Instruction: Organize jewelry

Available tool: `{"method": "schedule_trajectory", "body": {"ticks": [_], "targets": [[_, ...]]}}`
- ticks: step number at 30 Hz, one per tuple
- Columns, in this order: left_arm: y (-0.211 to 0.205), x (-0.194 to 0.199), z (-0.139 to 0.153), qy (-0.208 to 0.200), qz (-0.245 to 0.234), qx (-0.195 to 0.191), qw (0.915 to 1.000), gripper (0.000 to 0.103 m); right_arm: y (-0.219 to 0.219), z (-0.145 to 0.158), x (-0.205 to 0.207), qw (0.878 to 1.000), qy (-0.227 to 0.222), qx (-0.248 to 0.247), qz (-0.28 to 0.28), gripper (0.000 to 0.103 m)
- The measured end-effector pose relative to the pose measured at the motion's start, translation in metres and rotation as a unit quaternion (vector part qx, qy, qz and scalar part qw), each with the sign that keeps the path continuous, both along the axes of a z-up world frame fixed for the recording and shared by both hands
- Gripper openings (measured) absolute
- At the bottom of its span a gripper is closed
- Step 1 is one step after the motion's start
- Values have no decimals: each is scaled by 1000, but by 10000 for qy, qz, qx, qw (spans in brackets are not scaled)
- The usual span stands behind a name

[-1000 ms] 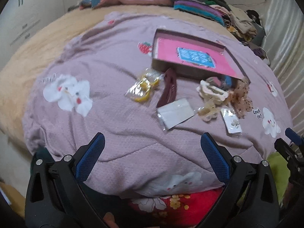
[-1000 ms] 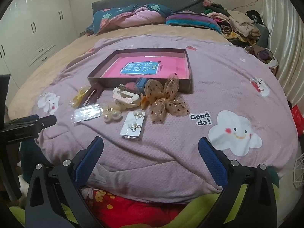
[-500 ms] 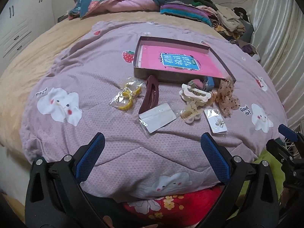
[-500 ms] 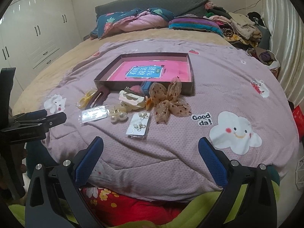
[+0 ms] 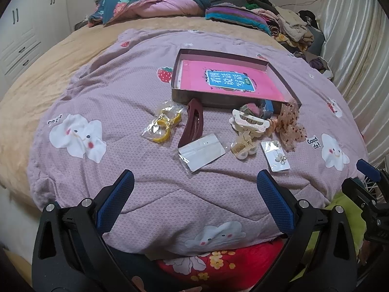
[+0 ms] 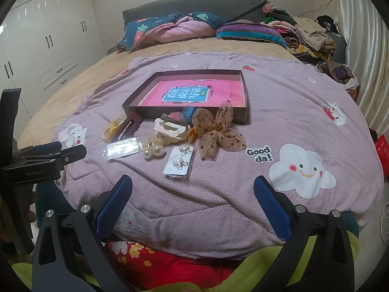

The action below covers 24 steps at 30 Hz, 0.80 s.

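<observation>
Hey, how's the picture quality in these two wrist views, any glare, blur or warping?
Left wrist: sharp, dim warm light, fisheye bends the bed's edges; mild sheen on the bagged card. Right wrist: equally sharp, same warping; wardrobe reflects light, earring card readable.

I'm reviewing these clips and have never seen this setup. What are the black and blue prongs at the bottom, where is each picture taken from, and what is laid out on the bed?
The prongs are handheld two-finger grippers, one per hand, each with a fisheye camera looking along its fingers. One picture shows the left gripper, the other the right gripper. Both are open and hold nothing.

On the purple blanket lies a shallow box holding a pink booklet. In front of the box lie hair accessories: a maroon clip, a cream claw clip, a sheer bow, a bagged yellow piece and an earring card.
</observation>
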<state>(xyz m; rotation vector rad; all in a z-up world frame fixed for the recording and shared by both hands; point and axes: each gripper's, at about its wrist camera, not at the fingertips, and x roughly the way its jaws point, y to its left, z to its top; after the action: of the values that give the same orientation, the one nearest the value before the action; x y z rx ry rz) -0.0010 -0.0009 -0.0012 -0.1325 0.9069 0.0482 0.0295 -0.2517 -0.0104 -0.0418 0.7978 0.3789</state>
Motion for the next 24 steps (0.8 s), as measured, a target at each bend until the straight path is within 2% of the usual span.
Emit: {"method": "schedule_trajectory", "body": {"ticks": [11,18,24], "targets": [[2,1,0,20,43,32,10000,95,-1,0,0,10000,-3,-2,5,99],[5,1,2,-45,75,-115,9999,95,-2,1,0,10000,-30,18,-27,99],[4,1,3,-50,104,-40,9999,95,-2,2,0,10000,-45,28,-55,99]]}}
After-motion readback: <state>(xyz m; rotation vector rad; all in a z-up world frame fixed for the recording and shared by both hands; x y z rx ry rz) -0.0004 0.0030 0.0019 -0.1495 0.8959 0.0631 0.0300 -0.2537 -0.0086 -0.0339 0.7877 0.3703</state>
